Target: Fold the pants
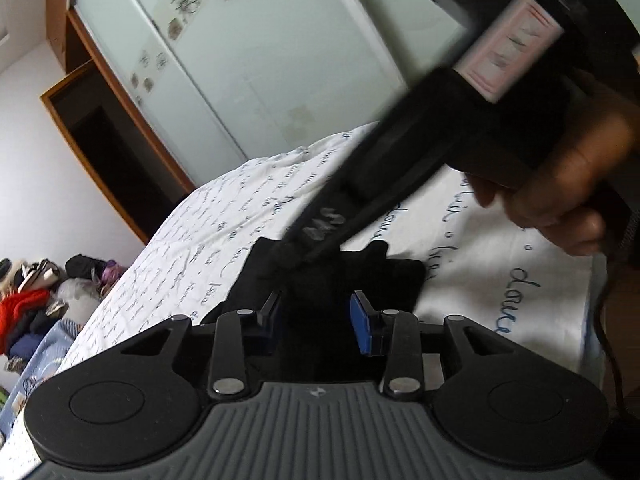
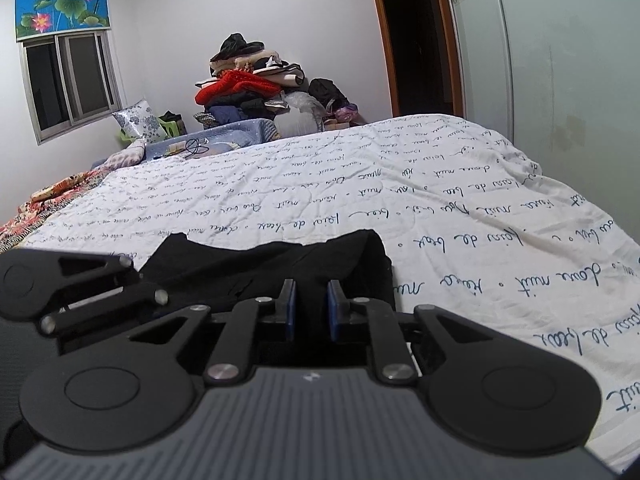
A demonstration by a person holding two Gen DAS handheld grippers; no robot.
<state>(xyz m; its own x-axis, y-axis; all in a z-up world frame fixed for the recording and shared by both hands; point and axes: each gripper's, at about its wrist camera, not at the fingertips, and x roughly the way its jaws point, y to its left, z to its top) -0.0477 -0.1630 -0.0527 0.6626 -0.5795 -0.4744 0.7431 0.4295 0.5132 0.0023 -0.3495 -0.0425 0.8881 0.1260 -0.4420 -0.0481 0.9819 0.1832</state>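
Observation:
Black pants lie bunched in a folded heap on the white script-printed bedspread. My left gripper is open, its blue pads on either side of the black cloth just above the heap. In the left wrist view the other gripper's body crosses above, blurred, held by a hand. In the right wrist view the pants lie straight ahead. My right gripper has its jaws a narrow gap apart with nothing seen between them, low over the pants. The left gripper's linkage shows at the left.
The bedspread stretches far ahead and right. A pile of clothes stands against the far wall, with pillows beside it. A frosted-glass wardrobe runs along the bed's right side. A cable hangs at the right.

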